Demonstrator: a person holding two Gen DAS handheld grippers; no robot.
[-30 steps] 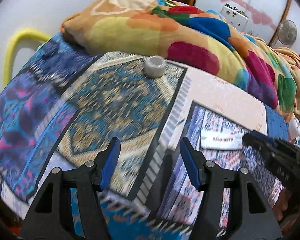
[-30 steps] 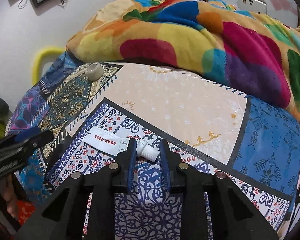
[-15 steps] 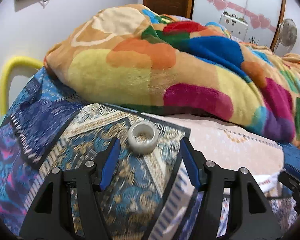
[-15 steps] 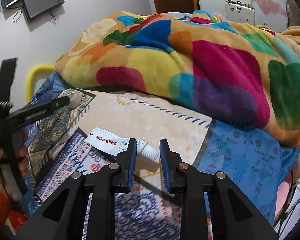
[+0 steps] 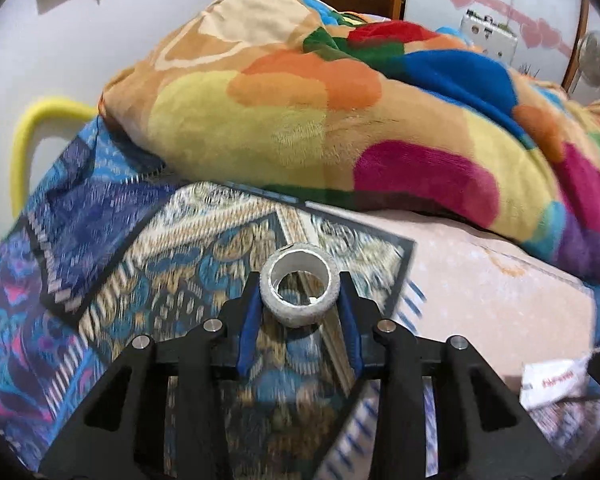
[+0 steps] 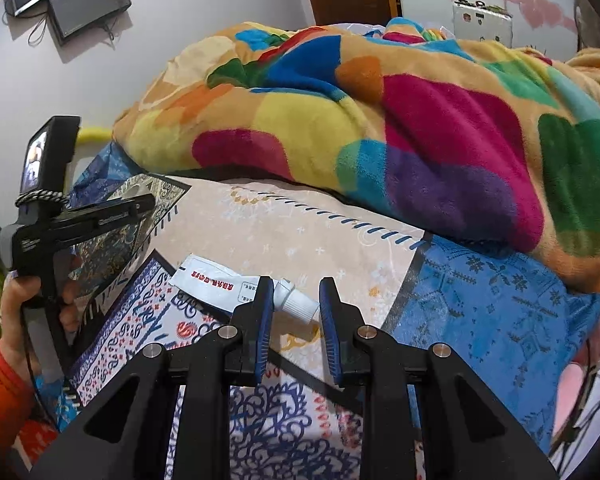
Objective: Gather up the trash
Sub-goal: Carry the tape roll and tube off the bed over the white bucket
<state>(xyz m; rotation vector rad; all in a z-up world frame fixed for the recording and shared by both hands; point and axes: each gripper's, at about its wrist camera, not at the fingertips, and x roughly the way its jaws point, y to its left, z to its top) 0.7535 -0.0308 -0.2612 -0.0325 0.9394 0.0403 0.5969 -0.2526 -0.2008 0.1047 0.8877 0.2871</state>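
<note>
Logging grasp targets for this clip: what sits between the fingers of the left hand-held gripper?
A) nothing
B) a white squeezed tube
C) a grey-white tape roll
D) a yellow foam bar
C: the grey-white ring-shaped tape roll sits between the blue pads of the left hand-held gripper, on the patterned bedsheet.

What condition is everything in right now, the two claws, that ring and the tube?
Left gripper: closed around the tape ring.
Tape ring: clamped between the fingers, opening tipped toward the camera.
Right gripper: open, holding nothing.
Tube: lying flat on the bedsheet, cap on.
Blanket: bunched up.
</note>
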